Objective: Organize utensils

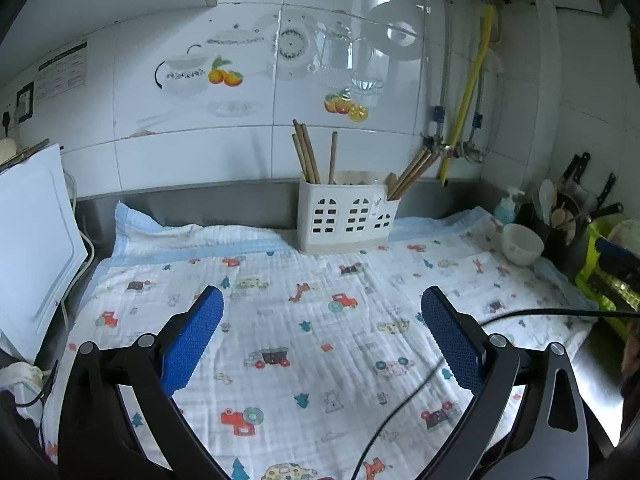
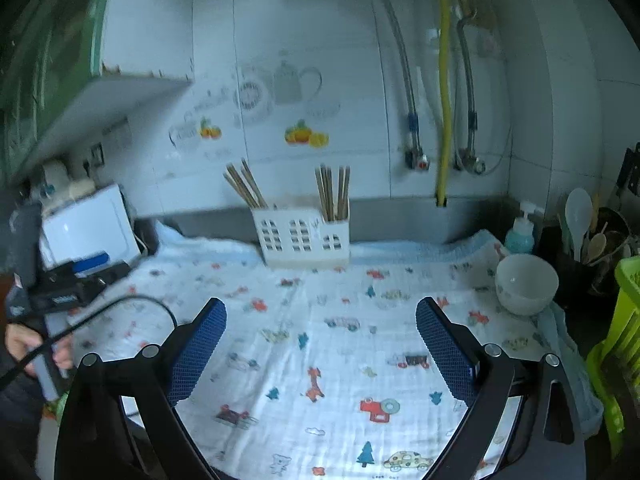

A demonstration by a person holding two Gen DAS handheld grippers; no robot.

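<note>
Right wrist alone shows a hand point(image 2: 24, 346) gripping the left gripper point(image 2: 76, 280).

Cloth point(image 1: 320, 340) mid clear — holder point(image 1: 347, 216) at back wall, bowl point(image 2: 526, 282) far right, cable point(image 1: 420, 392) across front.

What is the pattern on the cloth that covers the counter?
The cloth is white with small cartoon vehicles, trees and animals, and a light blue border. It shows best in the left wrist view.
</note>
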